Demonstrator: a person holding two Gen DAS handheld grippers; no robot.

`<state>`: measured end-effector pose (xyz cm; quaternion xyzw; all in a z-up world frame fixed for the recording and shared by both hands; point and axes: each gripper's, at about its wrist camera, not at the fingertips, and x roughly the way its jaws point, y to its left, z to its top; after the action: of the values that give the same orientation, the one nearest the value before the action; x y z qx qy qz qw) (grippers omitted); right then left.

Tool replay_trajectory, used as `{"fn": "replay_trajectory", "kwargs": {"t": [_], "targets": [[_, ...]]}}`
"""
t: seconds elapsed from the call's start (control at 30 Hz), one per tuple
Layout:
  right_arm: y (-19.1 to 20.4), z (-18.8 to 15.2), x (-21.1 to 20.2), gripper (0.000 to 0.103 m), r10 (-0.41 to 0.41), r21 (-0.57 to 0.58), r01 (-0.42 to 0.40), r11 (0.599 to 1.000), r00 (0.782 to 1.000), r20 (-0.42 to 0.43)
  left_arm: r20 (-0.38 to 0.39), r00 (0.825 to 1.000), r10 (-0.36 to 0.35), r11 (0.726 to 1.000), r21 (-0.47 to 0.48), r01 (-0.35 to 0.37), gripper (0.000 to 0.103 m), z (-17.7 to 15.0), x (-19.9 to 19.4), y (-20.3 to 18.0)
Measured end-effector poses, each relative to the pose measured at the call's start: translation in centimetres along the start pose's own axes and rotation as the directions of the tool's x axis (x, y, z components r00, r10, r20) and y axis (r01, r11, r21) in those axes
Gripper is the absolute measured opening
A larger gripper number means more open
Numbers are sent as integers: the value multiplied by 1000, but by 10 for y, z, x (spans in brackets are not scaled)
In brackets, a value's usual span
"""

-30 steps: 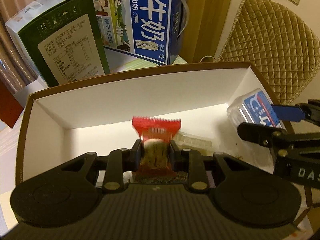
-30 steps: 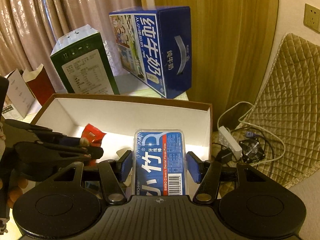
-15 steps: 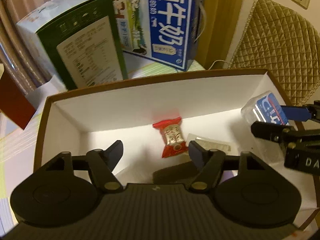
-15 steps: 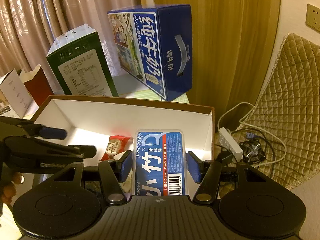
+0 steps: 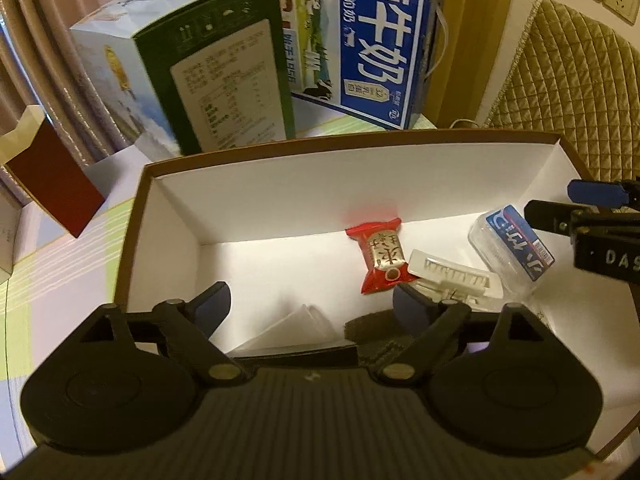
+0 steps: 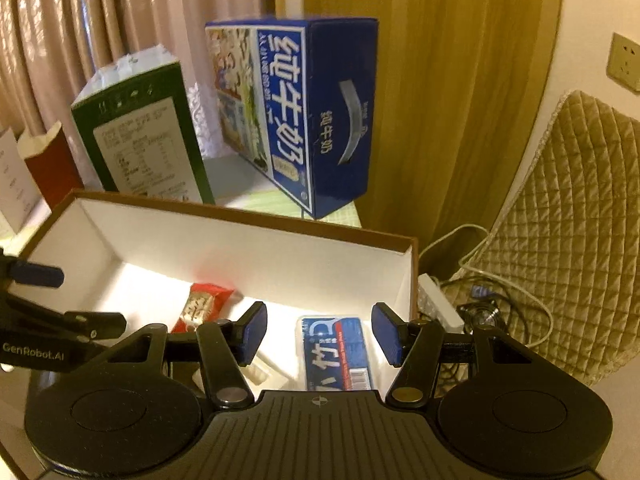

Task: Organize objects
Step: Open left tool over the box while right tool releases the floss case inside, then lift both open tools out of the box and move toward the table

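A brown box with a white inside (image 5: 280,184) (image 6: 248,248) lies open before both grippers. In it lie a red snack packet (image 5: 382,254) (image 6: 202,306), a clear white plastic case (image 5: 450,276) and a clear floss-pick box with a blue label (image 5: 514,250) (image 6: 336,354). My left gripper (image 5: 310,306) is open and empty above the box's near side. My right gripper (image 6: 320,332) is open, its fingers either side of and above the floss-pick box, which rests in the box's right end.
A green carton (image 5: 224,76) (image 6: 144,140) and a blue milk carton (image 5: 360,36) (image 6: 296,120) stand behind the box. A red-and-white paper box (image 5: 44,184) is at the left. A quilted chair (image 6: 560,220), cables and a power strip (image 6: 438,300) are to the right.
My right gripper has opened and let go of the floss-pick box, which now lies in the box. My left gripper, open since dropping the red packet, has drawn back to the left.
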<state>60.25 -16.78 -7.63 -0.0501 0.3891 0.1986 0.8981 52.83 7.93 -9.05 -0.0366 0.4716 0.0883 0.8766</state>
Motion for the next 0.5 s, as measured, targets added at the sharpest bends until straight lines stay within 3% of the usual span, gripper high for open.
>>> {"fn": "replay_trajectory", "kwargs": {"t": [0.03,0.1,0.3,0.5], "targets": [[-1,0,-2,57,9,12,-9,1000,1000,2,5,1000,4,1000,-4,-4,91,-1,-2,1],[-2,-1,-10,71,22,30,-23,999,1000,9,14,1000,7,1000,-13,-7,95,-3,-7,4],[3,-15,-40,97,63,63,-66,996,997,47,28,1000,-4,999,-45,6,96,-12,-23,13],[8,-31,-64,101,113,106,-119,987,992,62,45,999,-28,997,-71,32,96,-20,-43,22]]}}
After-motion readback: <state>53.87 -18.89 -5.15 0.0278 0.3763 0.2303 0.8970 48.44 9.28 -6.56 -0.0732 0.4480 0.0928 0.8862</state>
